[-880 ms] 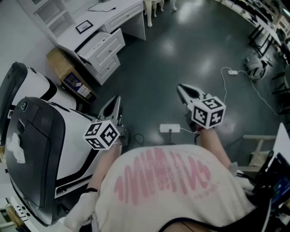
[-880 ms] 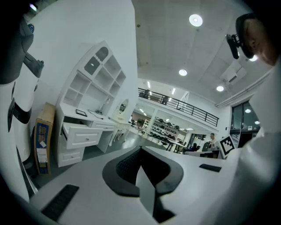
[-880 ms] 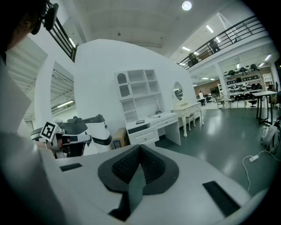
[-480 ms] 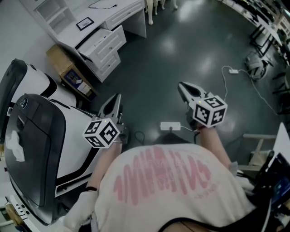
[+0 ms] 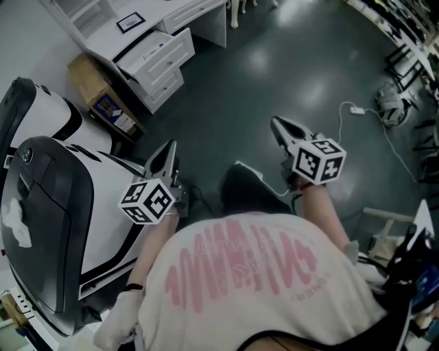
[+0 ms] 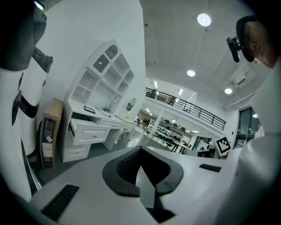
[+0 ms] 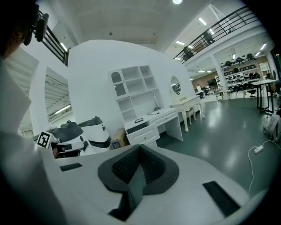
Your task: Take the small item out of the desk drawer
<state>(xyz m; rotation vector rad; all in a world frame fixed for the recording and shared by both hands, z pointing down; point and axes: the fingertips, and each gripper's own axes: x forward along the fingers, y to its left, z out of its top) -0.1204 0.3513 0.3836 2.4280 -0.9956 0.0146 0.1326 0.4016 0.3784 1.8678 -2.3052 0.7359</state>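
Drawer [image 5: 159, 53] juts open from the white counter [image 5: 180, 14], its long front running diagonally; the item inside cannot be made out. Left gripper [image 5: 169, 146] and right gripper [image 5: 276, 123] hang well apart from it, jaws pressed together, empty.

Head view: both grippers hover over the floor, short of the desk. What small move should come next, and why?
Probably step closer to the white desk and aim the right gripper at its open top drawer. Both it and the left gripper are shut and empty, and the drawer lies well out of reach across the dark floor.
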